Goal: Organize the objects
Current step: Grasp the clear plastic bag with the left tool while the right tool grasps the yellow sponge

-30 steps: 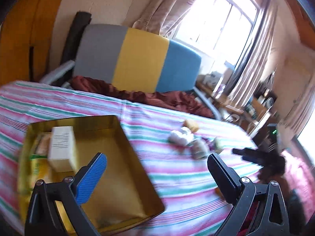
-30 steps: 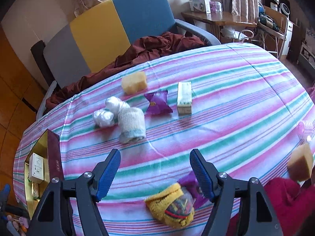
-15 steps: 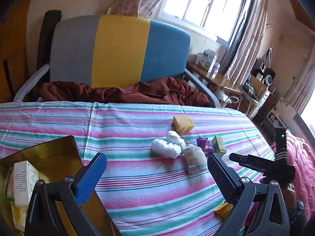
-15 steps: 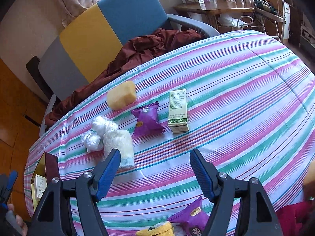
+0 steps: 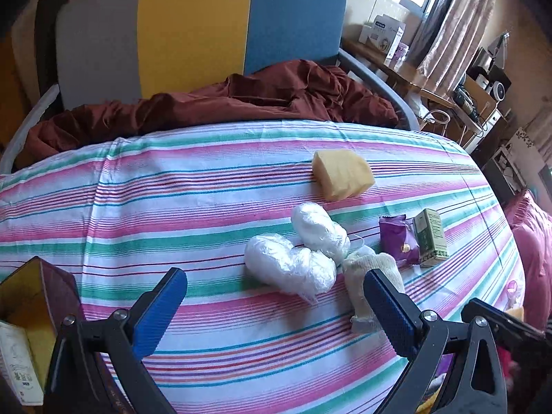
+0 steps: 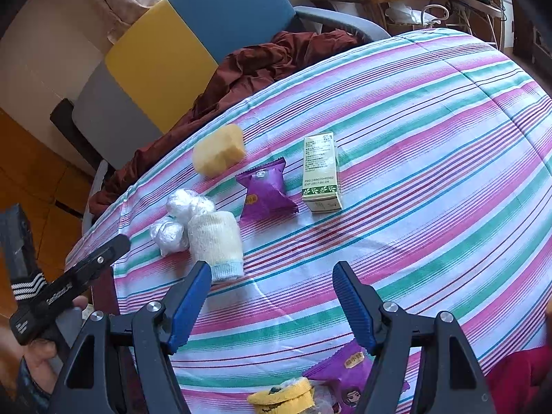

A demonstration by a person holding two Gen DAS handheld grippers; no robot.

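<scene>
On the striped tablecloth point(image 5: 207, 186) lie a yellow sponge point(image 5: 341, 174), two white plastic-wrapped bundles point(image 5: 289, 265), a cream rolled sock point(image 5: 365, 276), a purple snack packet point(image 5: 398, 238) and a small green-and-white box point(image 5: 431, 238). My left gripper point(image 5: 272, 296) hangs open just short of the bundles, nothing between its fingers. My right gripper point(image 6: 270, 293) is open over bare cloth, with the sock point(image 6: 217, 241) by its left finger, the packet point(image 6: 264, 195), box point(image 6: 321, 172) and sponge point(image 6: 219, 153) beyond. The gold box point(image 5: 31, 310) at the left edge holds a white carton point(image 5: 15, 365).
A grey, yellow and blue chair point(image 5: 193, 31) with a maroon cloth point(image 5: 220, 103) stands behind the table. Another purple packet point(image 6: 348, 369) and a yellow bundle point(image 6: 283, 396) lie near the front edge under my right gripper. A hand holding the left tool point(image 6: 65, 286) shows at left.
My left gripper swung right from over the gold box to the white bundles and tilted down. The right gripper shifted a little toward the table's middle early on, then held still. Both stayed open.
</scene>
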